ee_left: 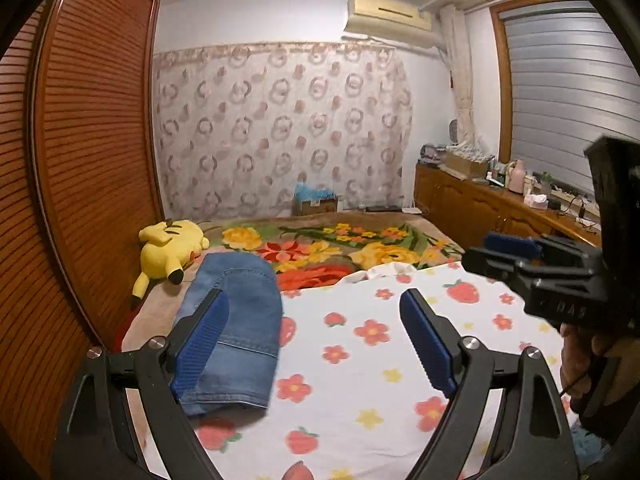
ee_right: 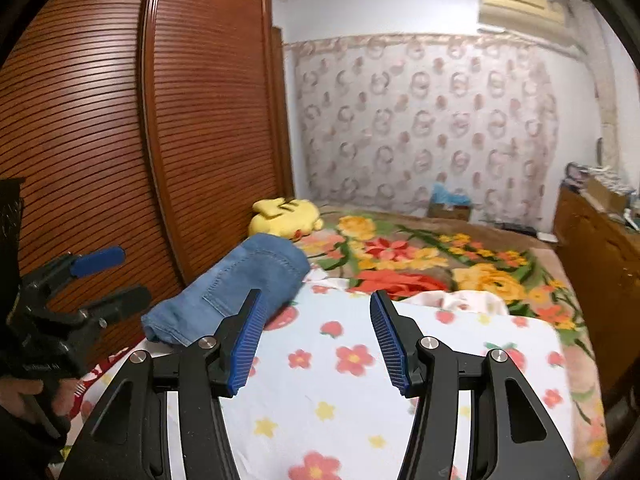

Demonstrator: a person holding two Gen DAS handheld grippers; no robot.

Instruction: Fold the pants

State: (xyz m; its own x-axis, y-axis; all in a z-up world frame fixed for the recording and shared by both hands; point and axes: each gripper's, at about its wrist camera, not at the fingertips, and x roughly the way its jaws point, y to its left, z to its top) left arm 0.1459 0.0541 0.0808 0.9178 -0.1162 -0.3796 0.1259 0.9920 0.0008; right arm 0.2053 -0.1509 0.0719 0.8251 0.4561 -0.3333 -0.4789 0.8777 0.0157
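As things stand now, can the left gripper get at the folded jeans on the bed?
Probably yes. The left gripper is open and empty, and the folded jeans lie just ahead by its left finger on the strawberry sheet. Nothing lies between; the right gripper is off to the side.

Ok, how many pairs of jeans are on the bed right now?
1. The folded jeans lie at the bed's left edge, partly on the strawberry sheet, near the yellow plush toy. Neither gripper holds any. Others may lie outside the views.

Sideboard clutter [ee_left: 516, 184] — too small, blurred
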